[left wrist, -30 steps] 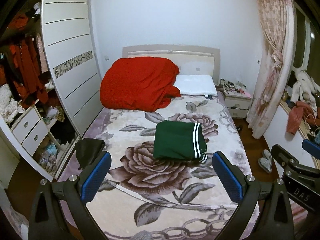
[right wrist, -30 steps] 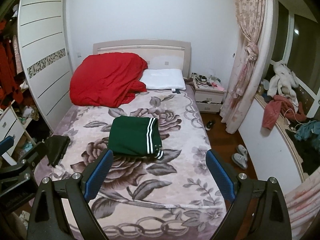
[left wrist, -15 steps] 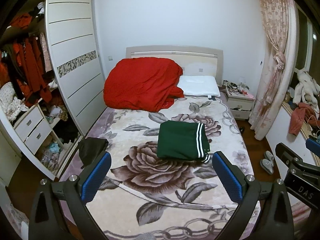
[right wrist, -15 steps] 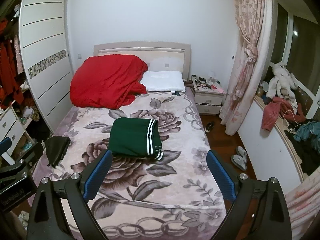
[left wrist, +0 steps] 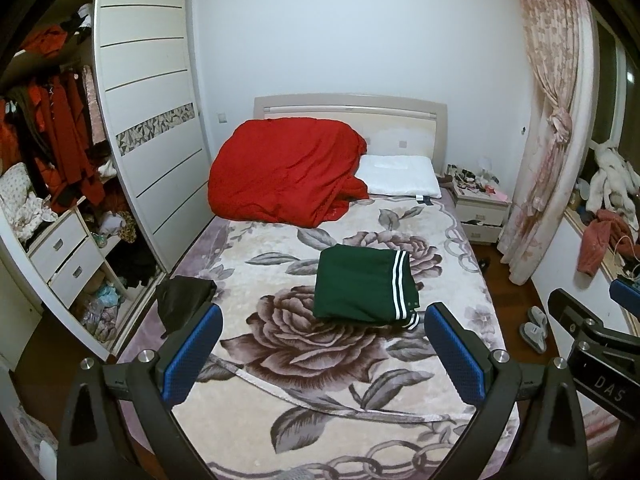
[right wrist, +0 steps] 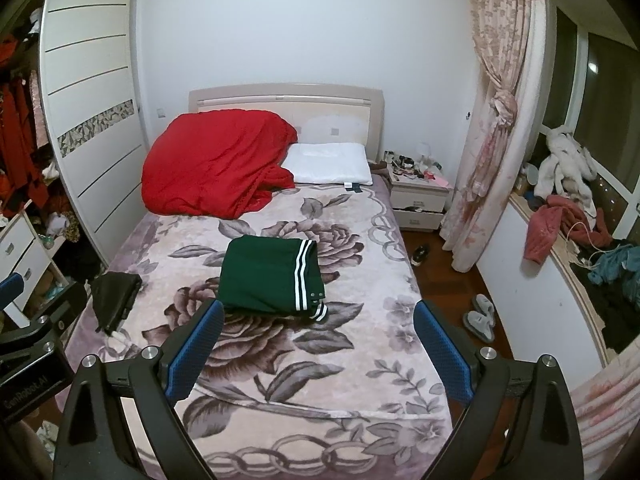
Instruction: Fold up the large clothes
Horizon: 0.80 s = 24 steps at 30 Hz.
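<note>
A dark green garment with white side stripes (left wrist: pixel 362 284) lies folded into a neat rectangle near the middle of a bed covered by a pale plush blanket printed with large mauve roses (left wrist: pixel 304 356), its striped edge turned toward the window side. To its left, at the blanket's edge, sits a small folded black item (left wrist: pixel 182 300), well apart from the green piece. Both handheld tools hover over the foot of the bed and touch no fabric: the left gripper (left wrist: pixel 320 356) has its blue-padded fingers (left wrist: pixel 190 356) spread wide and empty, and the right gripper (right wrist: pixel 316 354) likewise holds its blue pads (right wrist: pixel 442 354) far apart with nothing between them. At the head of the bed, a bulky red quilt (left wrist: pixel 286 172) is heaped against the beige headboard (left wrist: pixel 400 114), just beside a white pillow (left wrist: pixel 400 180). A white sliding-door wardrobe (left wrist: pixel 148 120) stands along the left side, a cluttered white nightstand (right wrist: pixel 420 196) and a tied-back pink floral curtain (right wrist: pixel 496 120) on the right.
</note>
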### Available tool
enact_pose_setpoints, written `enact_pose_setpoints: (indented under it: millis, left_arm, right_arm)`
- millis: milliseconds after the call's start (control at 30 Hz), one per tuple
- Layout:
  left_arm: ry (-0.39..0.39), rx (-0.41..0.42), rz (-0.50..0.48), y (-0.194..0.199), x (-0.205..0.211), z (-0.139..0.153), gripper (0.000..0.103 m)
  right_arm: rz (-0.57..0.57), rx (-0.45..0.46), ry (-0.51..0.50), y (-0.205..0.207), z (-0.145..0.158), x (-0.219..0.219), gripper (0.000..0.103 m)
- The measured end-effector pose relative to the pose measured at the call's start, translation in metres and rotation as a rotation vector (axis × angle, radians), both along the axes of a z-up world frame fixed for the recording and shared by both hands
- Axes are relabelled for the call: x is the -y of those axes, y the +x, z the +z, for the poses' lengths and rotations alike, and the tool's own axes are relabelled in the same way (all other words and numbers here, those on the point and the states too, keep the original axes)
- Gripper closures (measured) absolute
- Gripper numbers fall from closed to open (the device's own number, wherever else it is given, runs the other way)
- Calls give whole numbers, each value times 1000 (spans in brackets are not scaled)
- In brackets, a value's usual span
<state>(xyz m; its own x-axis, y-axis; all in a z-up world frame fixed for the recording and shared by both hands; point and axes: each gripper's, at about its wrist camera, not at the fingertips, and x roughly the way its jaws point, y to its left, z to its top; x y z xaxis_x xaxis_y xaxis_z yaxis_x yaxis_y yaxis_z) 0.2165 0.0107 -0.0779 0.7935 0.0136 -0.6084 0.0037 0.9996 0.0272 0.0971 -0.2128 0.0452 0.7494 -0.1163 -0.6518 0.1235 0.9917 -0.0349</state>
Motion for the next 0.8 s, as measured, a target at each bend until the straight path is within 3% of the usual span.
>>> enact_pose_setpoints:
  millis: [800]
  left_arm:
    - [-5, 12, 36, 3, 1, 6, 0]
  right_arm:
    - [29, 12, -8, 20, 1, 0, 5]
